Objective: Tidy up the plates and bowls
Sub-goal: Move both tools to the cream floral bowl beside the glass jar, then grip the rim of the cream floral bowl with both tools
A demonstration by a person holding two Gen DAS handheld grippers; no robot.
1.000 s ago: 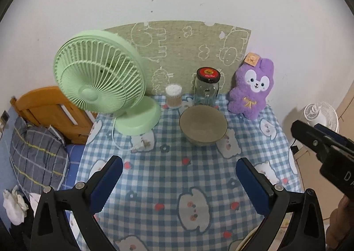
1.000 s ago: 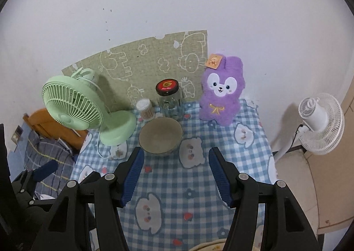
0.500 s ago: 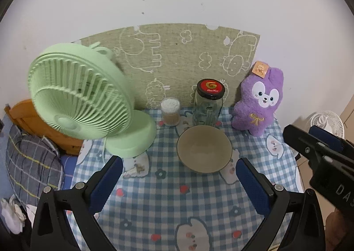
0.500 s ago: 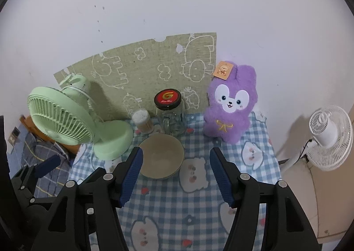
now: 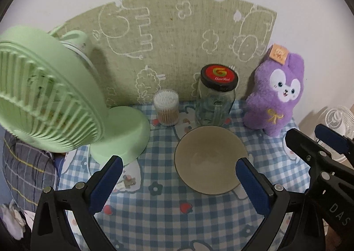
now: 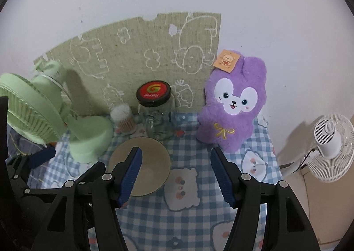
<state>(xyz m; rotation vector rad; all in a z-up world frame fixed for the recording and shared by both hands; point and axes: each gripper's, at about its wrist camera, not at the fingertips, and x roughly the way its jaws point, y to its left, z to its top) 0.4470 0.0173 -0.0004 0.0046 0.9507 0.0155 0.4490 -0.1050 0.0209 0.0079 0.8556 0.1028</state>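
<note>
L hand-held gripper (image 5: 177, 175) wide, empty | R hand-held gripper (image 6: 176, 162) apart, empty | bowl (image 5: 210, 160) mid-cloth

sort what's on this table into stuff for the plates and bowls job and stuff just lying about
For the job:
- bowl

Just lying about:
- green fan
- glass jar
- cotton swab tub
- purple plush rabbit
- white fan, off the table

Both wrist views downward, sharing bowl (image 5: 210, 158)
</note>
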